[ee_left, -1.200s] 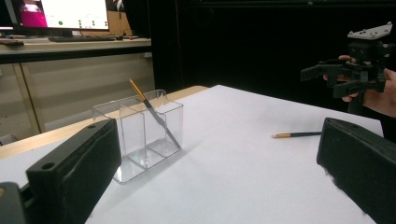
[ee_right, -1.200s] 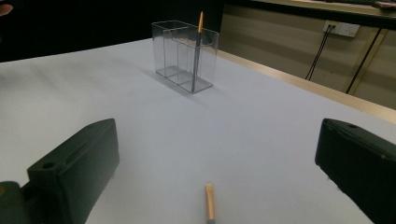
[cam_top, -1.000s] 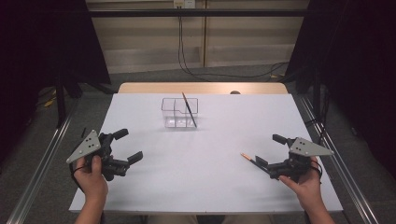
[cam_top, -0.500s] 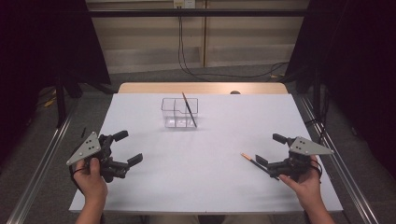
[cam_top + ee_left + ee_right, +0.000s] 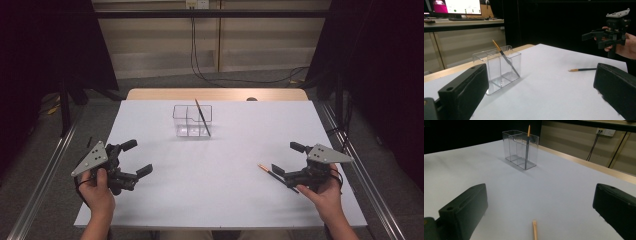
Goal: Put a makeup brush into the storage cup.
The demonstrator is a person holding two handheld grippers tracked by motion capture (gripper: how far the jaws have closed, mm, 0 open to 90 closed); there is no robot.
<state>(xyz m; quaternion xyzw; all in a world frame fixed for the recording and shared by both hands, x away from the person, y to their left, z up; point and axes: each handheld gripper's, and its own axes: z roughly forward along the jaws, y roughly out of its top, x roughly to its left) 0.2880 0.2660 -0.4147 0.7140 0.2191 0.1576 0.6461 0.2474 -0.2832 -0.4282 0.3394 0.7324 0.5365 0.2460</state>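
Pencil (image 5: 276, 175) flat on white table (image 5: 225, 200), lower right of the high view, just beside right gripper (image 5: 287, 159), jaws wide apart, not gripped. Left gripper (image 5: 137, 157) at lower left, jaws apart, empty. Clear holder (image 5: 192, 120) at upper centre, second pencil (image 5: 202, 117) leaning inside.

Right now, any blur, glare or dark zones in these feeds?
High view: table evenly lit, surroundings fall to black. Left gripper view: own claw jaws soft and close, clear holder sharp, monitor blown out. Right gripper view: pencil slightly soft, no glare.
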